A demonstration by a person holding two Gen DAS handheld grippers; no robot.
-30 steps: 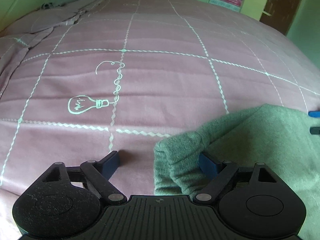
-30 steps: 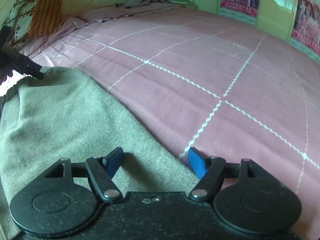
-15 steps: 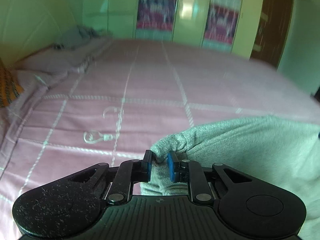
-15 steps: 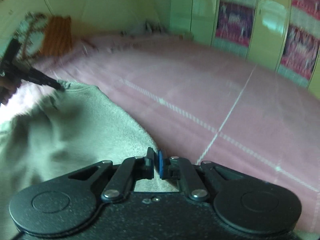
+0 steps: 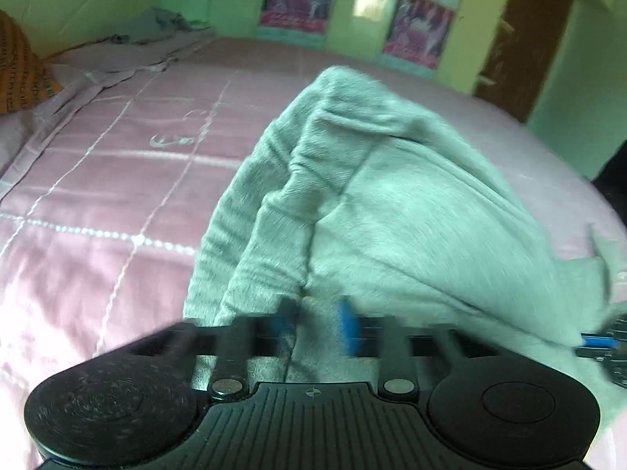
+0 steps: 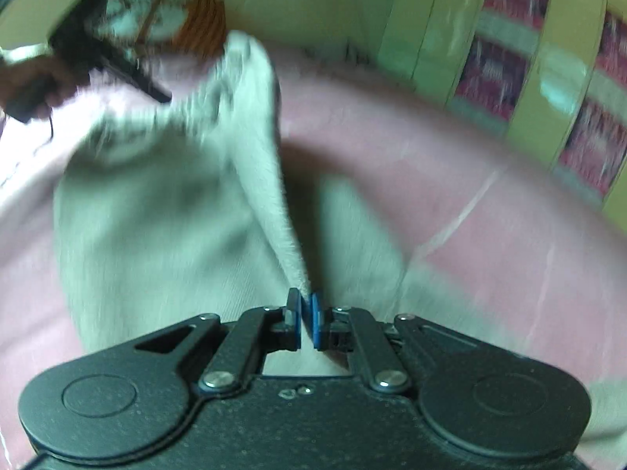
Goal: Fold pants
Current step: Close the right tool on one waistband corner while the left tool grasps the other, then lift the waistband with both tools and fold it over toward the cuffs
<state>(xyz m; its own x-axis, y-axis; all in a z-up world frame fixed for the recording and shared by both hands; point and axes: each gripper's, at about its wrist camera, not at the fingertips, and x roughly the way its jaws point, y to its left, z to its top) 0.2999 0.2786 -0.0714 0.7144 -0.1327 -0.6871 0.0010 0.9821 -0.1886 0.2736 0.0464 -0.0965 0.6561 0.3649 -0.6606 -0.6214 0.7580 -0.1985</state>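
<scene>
The grey-green pants point(image 5: 392, 211) hang lifted above the pink bed, bunched in folds. My left gripper point(image 5: 317, 325) is blurred; its jaws stand a little apart with pants fabric between them, so it is shut on the pants. My right gripper point(image 6: 305, 317) is shut on a thin edge of the pants point(image 6: 258, 180), which stretch away up to the left. The left gripper also shows in the right wrist view point(image 6: 109, 62) at the upper left, holding the far end. The right gripper's blue tips show at the right edge of the left wrist view point(image 5: 599, 340).
The pink bedspread point(image 5: 98, 196) with white grid lines lies below. An orange pillow point(image 6: 200, 27) and a crumpled grey cloth point(image 5: 153, 27) sit at the bed's far side. Green wardrobe doors with posters point(image 6: 509, 58) stand behind.
Both grippers went from open to shut on the pants edge, then lifted it off the bed. The cloth now hangs between them, and both views tilted upward.
</scene>
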